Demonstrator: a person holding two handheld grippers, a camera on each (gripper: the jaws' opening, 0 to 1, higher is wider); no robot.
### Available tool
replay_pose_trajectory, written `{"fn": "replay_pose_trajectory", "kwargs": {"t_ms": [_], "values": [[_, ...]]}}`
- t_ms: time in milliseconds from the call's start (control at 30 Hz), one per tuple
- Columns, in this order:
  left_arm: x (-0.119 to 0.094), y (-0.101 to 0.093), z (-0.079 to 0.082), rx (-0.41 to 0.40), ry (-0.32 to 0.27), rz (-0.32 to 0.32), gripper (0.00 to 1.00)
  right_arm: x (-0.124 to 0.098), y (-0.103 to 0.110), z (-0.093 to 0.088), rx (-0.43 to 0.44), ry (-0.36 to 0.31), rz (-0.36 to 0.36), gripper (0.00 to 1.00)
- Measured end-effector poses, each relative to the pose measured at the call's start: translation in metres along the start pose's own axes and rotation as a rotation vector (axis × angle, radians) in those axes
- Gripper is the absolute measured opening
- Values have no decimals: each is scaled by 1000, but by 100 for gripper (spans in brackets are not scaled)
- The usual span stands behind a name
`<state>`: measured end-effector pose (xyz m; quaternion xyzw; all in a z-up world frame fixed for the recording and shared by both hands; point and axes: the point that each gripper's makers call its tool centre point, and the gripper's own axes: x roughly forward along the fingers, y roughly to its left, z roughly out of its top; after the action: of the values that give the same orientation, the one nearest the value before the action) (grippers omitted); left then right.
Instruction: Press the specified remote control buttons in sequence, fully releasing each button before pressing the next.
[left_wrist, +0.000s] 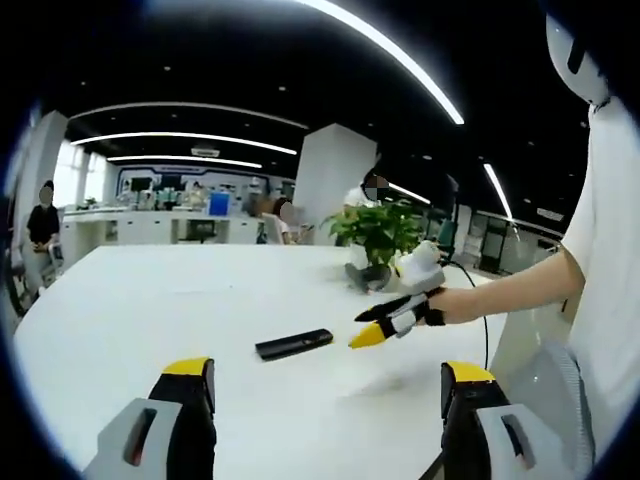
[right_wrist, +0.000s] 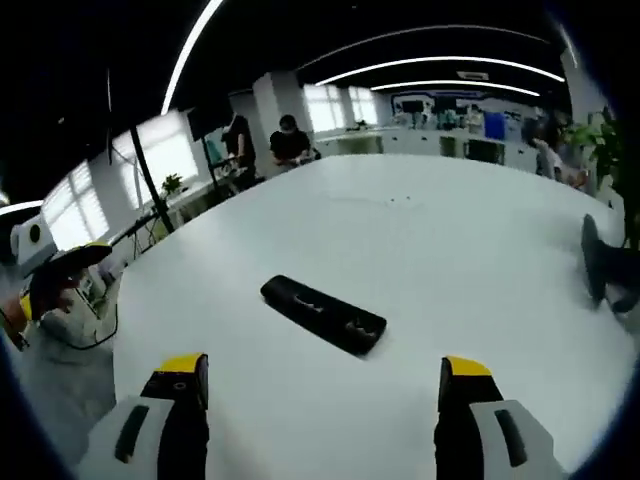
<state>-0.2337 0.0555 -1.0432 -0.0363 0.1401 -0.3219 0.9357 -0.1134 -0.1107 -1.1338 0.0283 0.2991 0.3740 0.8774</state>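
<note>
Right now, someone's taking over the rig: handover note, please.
Left tongs: open, empty, above the white table, short of the remote.
Right tongs: open, empty, raised over the table with the black remote control just ahead; from the left gripper view they hover beside it, not touching.
Remote lies flat, buttons up, near a potted plant.
Done: no press visible.
Left: press each button in sequence, releasing fully between presses.
</note>
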Motion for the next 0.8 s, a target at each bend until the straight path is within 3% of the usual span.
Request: {"fn": "replay_pose_trajectory", "kwargs": {"t_ms": [433,800], "values": [[-2,-13,0,1,-6,-23,97,-84,21,7,53,-162,-100,99],[-9,-18,0,-4,-11,-26,96,-125,45,7,29,-223,-152,99]]}}
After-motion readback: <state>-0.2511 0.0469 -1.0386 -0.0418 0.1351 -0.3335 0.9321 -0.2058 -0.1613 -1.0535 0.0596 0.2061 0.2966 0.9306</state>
